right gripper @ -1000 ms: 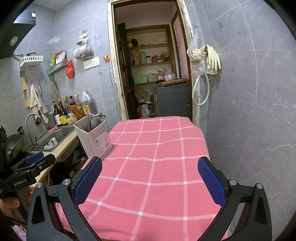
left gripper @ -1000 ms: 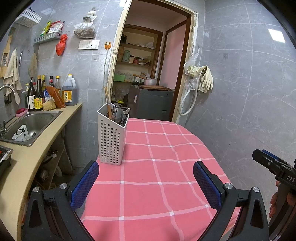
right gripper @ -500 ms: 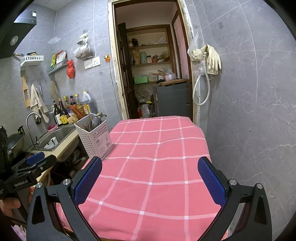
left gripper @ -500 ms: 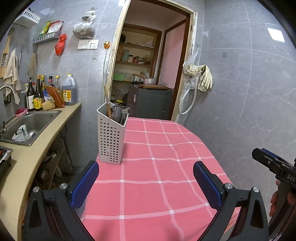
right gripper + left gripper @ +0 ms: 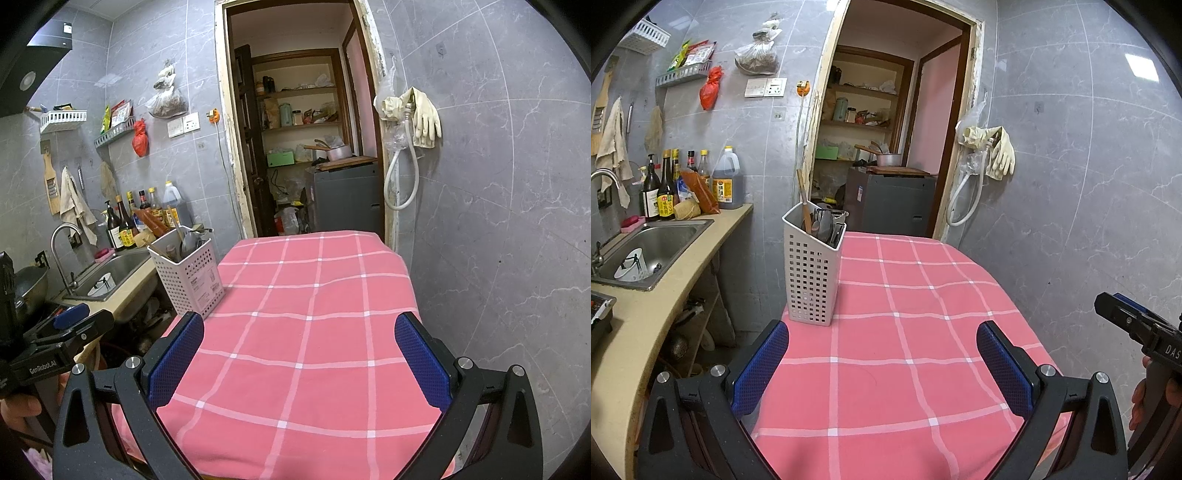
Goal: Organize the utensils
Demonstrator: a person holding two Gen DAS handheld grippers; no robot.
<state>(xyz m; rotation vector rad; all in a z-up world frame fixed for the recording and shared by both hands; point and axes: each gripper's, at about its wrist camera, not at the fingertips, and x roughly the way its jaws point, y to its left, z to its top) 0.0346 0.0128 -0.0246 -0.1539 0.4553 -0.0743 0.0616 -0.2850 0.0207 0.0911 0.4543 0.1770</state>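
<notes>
A: Blue mesh pads up front, and the left gripper (image 5: 882, 363) hangs over the near end of the table (image 5: 905, 369), its jaws spread wide with nothing but pink checked cloth between them.

B: Same on the other side. The right gripper (image 5: 299, 356) is just as wide apart and holds nothing, poised above the near edge of the tablecloth (image 5: 306, 332).

A: Each one catches the other at the frame's rim: the right gripper shows at the right edge of the left view, with fingers wrapped round its handle.

B: Further along, the white utensil holder (image 5: 812, 269) stands upright at the table's left edge, about halfway back, just beside the gap to the counter (image 5: 646, 317).

A: Perforated sides, and inside it a wooden handle (image 5: 803, 199) poking up tallest, with dark metal utensils (image 5: 825, 223) packed next to it. Which pieces exactly, hard to tell.

B: Left of that, the steel sink (image 5: 650, 247) is sunk in the counter, a white cup (image 5: 631, 264) lying in the basin.

A: Sauce bottles (image 5: 661, 188) and an oil jug (image 5: 727, 181) crowd the counter's back corner against the tiled wall.

B: Beyond the table's far end, an open doorway (image 5: 295, 140) with pantry shelves, and rubber gloves (image 5: 424, 112) hanging on the wall to its right.
</notes>
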